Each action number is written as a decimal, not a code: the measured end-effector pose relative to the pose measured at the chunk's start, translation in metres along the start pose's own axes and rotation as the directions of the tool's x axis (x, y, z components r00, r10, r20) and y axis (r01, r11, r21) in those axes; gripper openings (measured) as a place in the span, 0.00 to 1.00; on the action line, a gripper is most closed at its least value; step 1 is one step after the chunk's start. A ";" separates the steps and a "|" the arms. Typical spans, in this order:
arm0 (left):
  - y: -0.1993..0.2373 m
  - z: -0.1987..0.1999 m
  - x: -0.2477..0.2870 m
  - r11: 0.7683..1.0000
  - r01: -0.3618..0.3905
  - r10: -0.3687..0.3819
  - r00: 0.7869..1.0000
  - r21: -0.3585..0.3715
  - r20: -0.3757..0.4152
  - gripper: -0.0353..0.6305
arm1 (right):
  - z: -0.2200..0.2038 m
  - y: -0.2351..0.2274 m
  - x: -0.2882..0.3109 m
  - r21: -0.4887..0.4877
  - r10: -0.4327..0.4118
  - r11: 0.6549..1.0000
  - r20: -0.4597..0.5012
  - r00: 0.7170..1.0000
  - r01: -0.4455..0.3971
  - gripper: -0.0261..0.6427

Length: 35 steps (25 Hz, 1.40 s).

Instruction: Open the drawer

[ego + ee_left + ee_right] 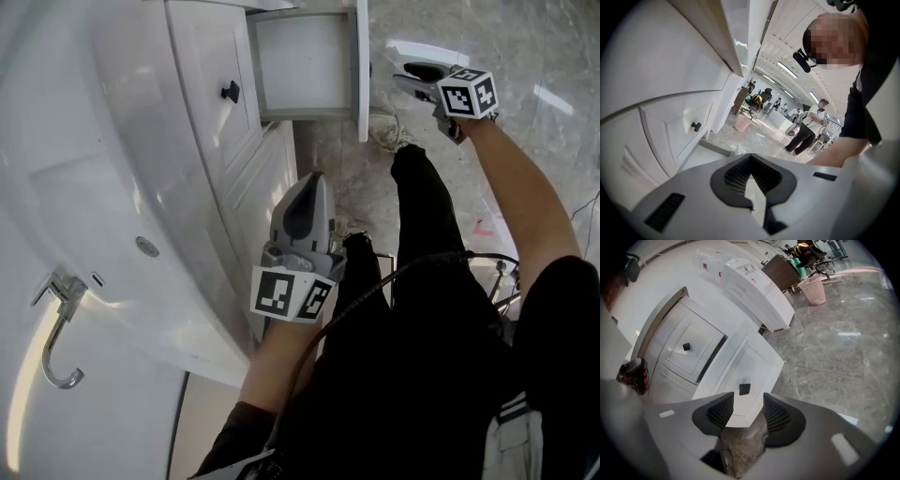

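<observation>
- Drawer (pixel 305 61) is standing pulled well out of the white cabinet (pixel 234 187), its pale inside showing in the head view and its front panel (pixel 754 366) facing my right tongs (pixel 746 411).
- Those right tongs are gaping wide, the 2 dark ribbed pads (pixel 719 411) well apart and gripping nothing. The drawer's small black knob (pixel 745 389) is sitting just beyond them, touching neither pad.
- In the head view I am holding the right tongs (pixel 412 73) out at arm's length, just beside the drawer's front panel (pixel 362 70) and over the grey marble floor (pixel 525 56).
- My left tongs (pixel 751 176) are sitting closed, the pads meeting with nothing between them. They are pointing along the cabinet's face, past a shut drawer front (pixel 677 126) with its own black knob (pixel 695 126).
- Seen from above, the left tongs (pixel 305 202) are hovering beside the lower cabinet doors, near my leg (pixel 422 216).
- 1 chrome tap (pixel 58 328) is hanging over the white countertop (pixel 94 187) at the near left.
</observation>
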<state>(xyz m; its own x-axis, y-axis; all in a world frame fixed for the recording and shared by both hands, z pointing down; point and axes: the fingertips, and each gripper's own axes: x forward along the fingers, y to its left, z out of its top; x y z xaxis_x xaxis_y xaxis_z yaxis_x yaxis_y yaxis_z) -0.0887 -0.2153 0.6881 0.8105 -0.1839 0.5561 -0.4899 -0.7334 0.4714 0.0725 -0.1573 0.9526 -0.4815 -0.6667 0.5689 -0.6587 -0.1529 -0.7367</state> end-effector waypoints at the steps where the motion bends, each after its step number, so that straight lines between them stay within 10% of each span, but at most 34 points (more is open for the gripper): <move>1: -0.009 0.007 -0.006 1.000 0.015 -0.015 1.000 -0.002 0.008 0.06 | 0.005 0.007 -0.010 -0.004 -0.013 1.000 0.006 1.000 0.013 0.29; 13: -0.087 0.179 -0.093 0.994 0.036 -0.054 0.980 0.098 0.190 0.06 | 0.125 0.140 -0.107 -0.196 -0.074 0.976 0.081 0.994 0.089 0.06; 22: -0.090 0.302 -0.196 0.980 -0.148 0.086 0.916 0.130 0.391 0.06 | 0.236 0.282 -0.165 -0.420 0.010 0.907 0.109 0.994 0.037 0.04; 27: -0.074 0.343 -0.287 0.946 -0.319 0.238 0.810 0.063 0.535 0.06 | 0.281 0.378 -0.182 -0.599 0.101 0.800 0.068 0.993 -0.040 0.04; 35: -0.050 0.331 -0.452 0.817 -0.549 0.509 0.550 -0.173 0.662 0.06 | 0.330 0.512 -0.169 -0.736 0.223 0.655 -0.030 0.974 -0.172 0.04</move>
<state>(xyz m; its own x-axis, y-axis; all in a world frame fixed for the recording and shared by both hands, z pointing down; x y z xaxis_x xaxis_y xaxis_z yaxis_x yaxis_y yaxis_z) -0.3243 -0.3125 0.1871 0.4087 -0.9079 0.0928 -0.9012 -0.3855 0.1979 0.0068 -0.3634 0.3585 -0.6331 -0.6618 0.4014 -0.7739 0.5517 -0.3110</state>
